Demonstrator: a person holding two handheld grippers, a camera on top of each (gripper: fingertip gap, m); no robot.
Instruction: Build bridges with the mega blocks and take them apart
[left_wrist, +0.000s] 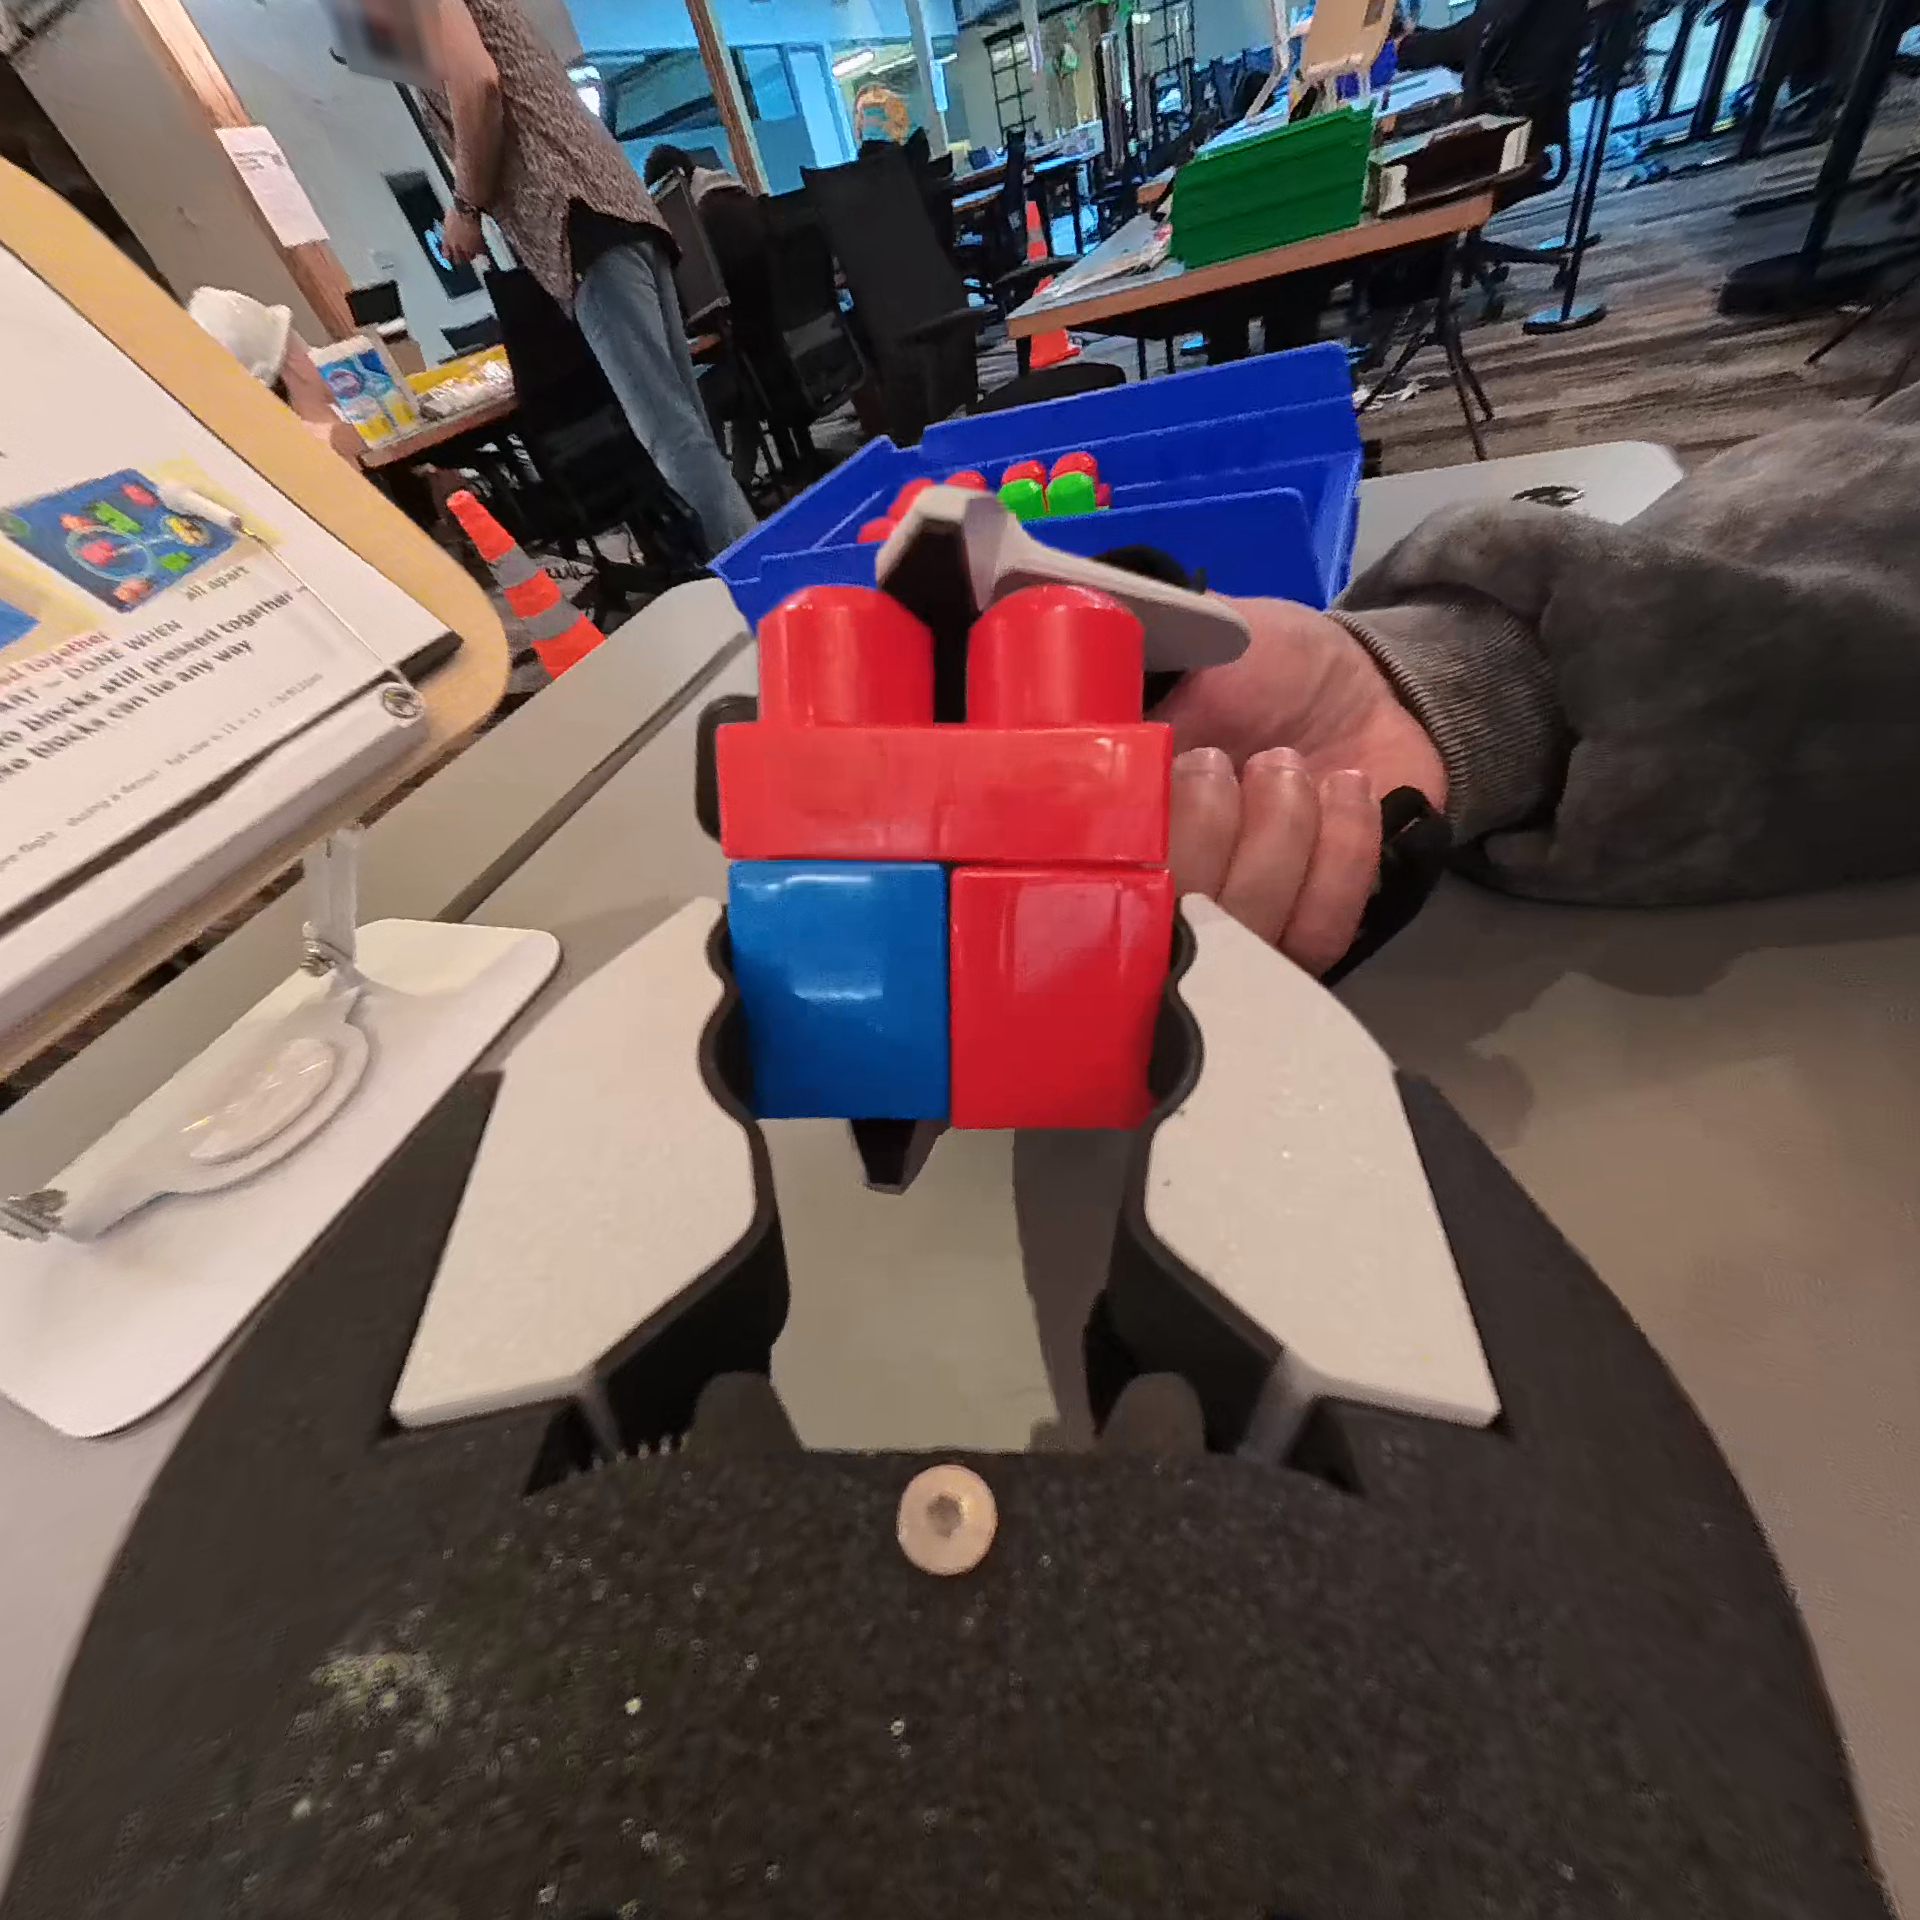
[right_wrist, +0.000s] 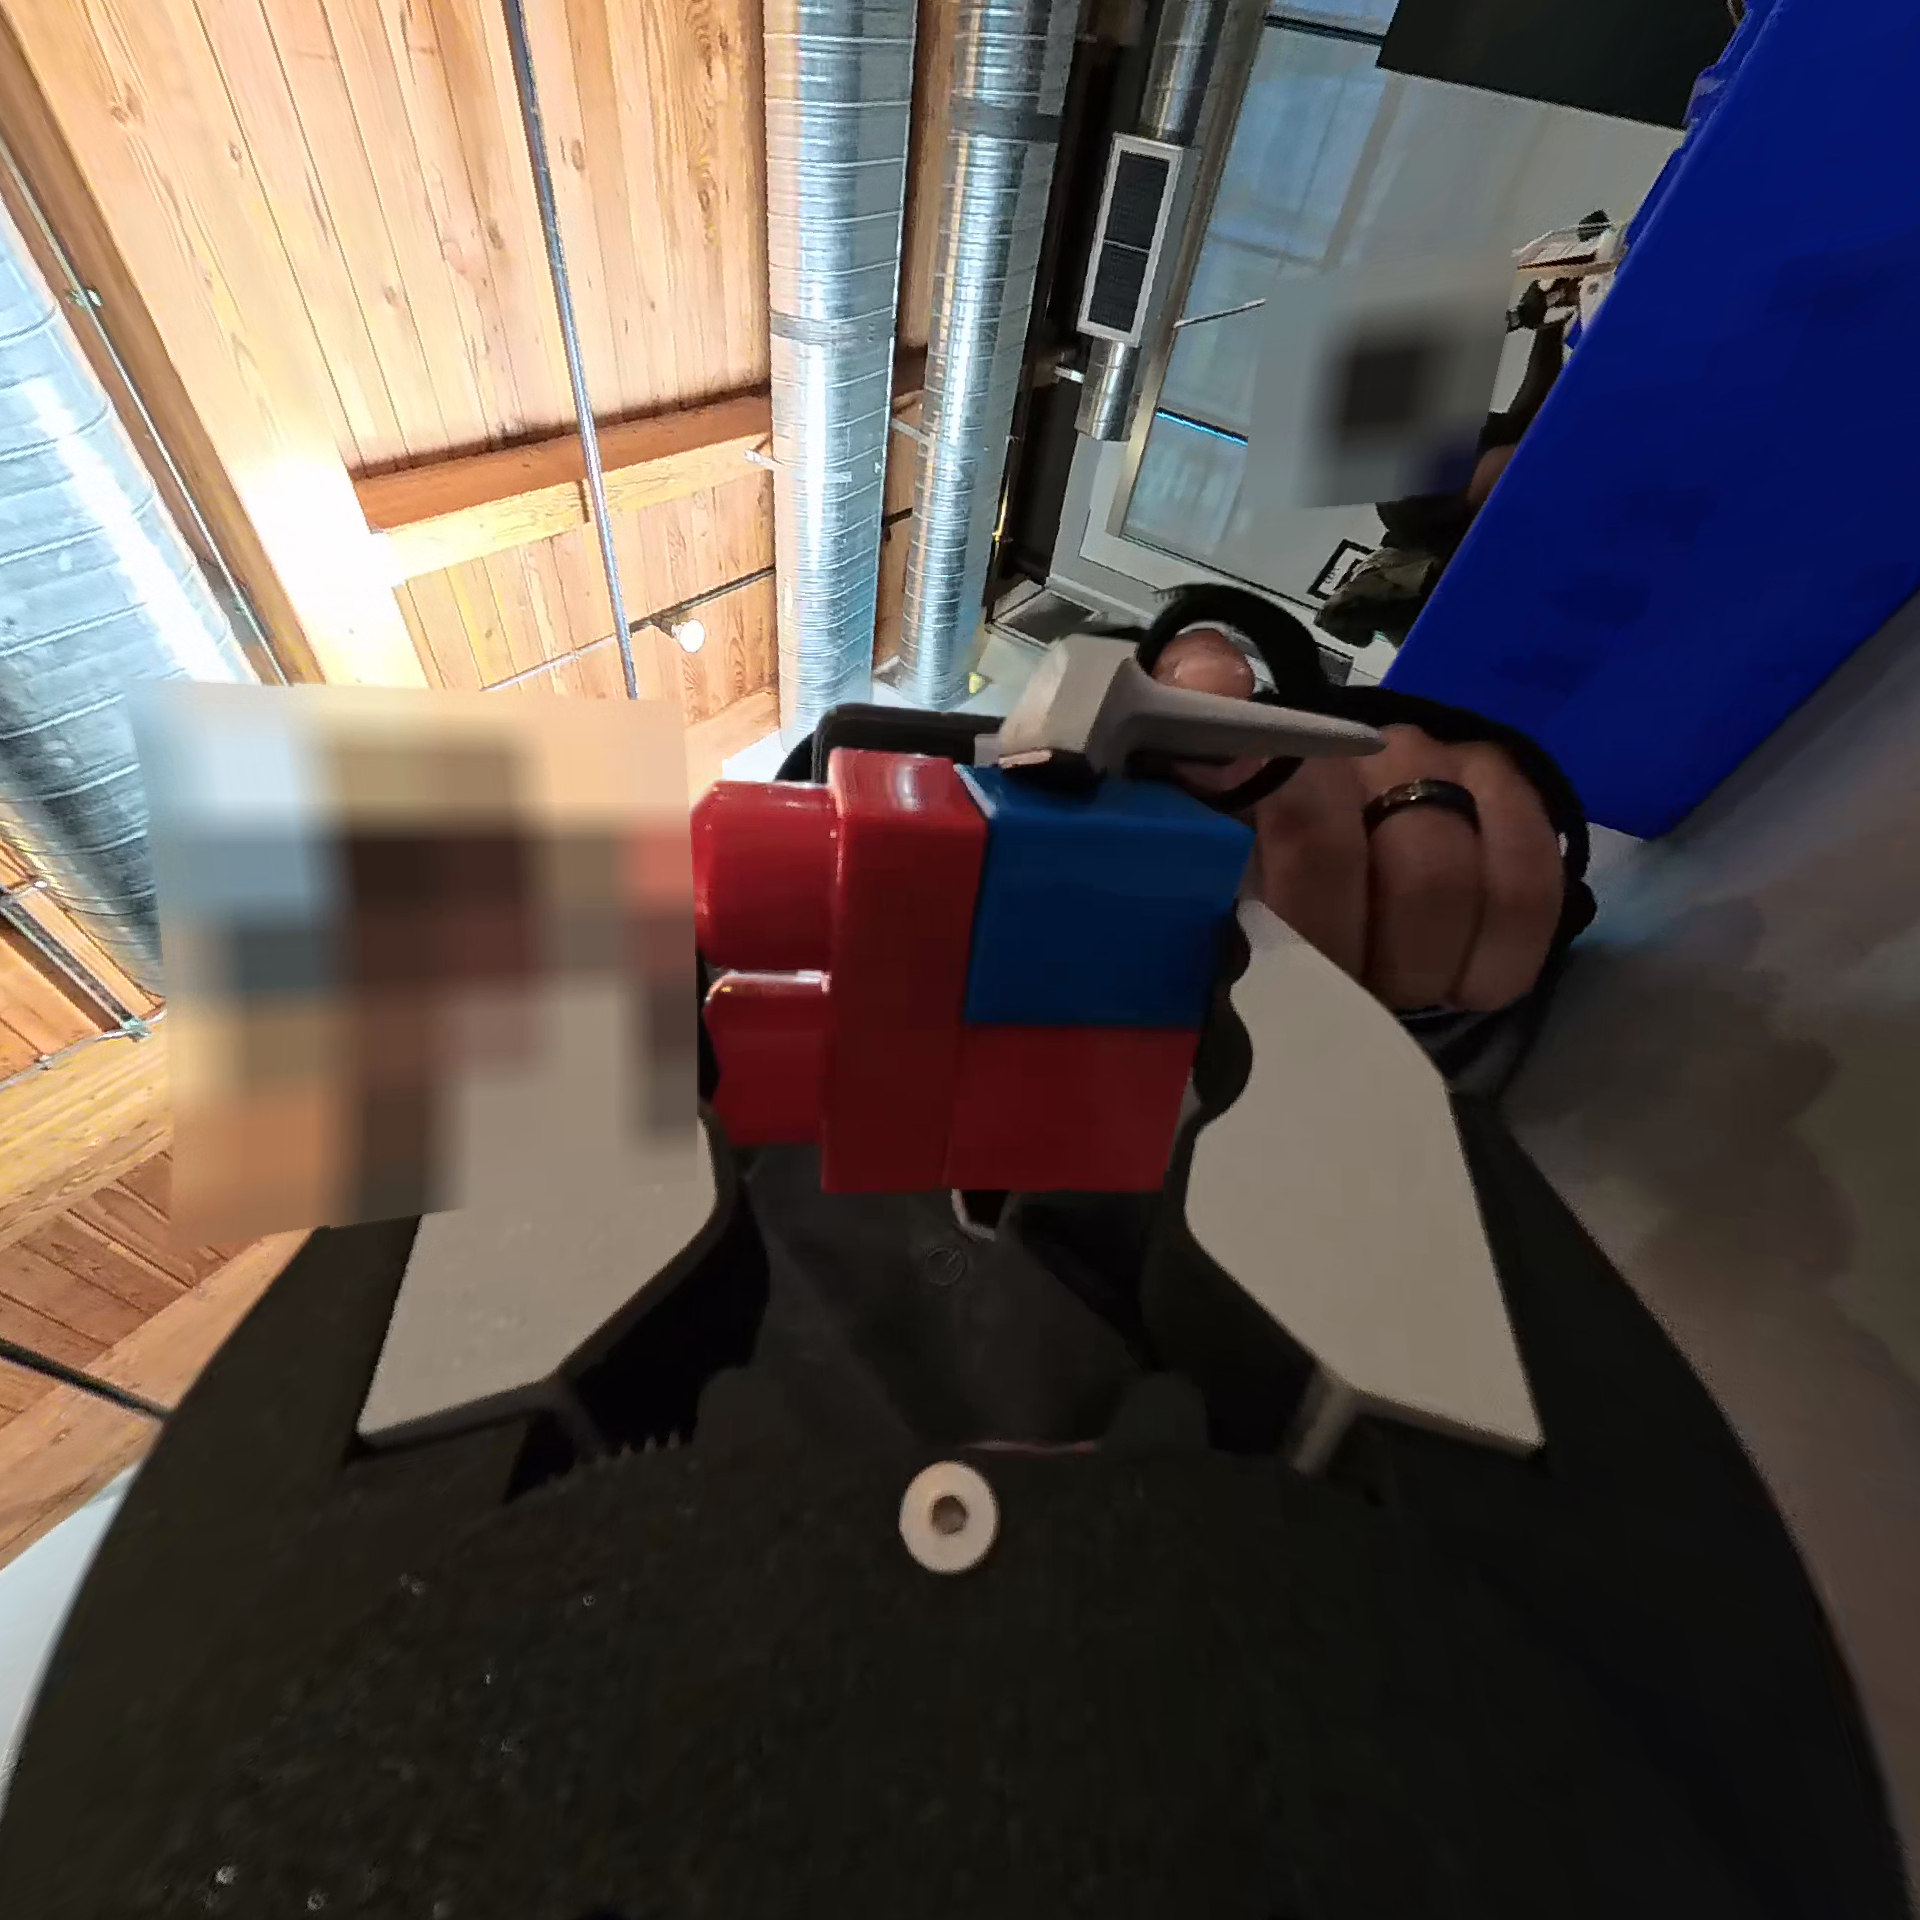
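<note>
**Small block bridge pinched between both grippers above the table**

At far left in the left wrist view, an instruction sheet (left_wrist: 156, 582) leans on a white stand (left_wrist: 343, 997) on the grey table (left_wrist: 1662, 1143). At centre, the left gripper (left_wrist: 951, 997) has its jaws pressed against the two lower blocks of the bridge — a blue block (left_wrist: 836, 987) on the left and a red block (left_wrist: 1060, 997) touching it on the right. A wide red block (left_wrist: 945, 795) with two studs spans both from above. A grey fingertip of the right gripper (left_wrist: 997, 561) sits across the studs, and behind it stands a blue bin (left_wrist: 1195, 540) holding red and green blocks. To the right, the person's right hand (left_wrist: 1299, 790) rests just beside the bridge.

In the right wrist view the bridge appears turned sideways — studs to the left — between the right gripper (right_wrist: 971, 977) fingers; its right finger touches the lower blocks' ends, but its left finger is largely under a blur, so I cannot tell whether it grips. The left hand (right_wrist: 1434, 862) is at right.
</note>
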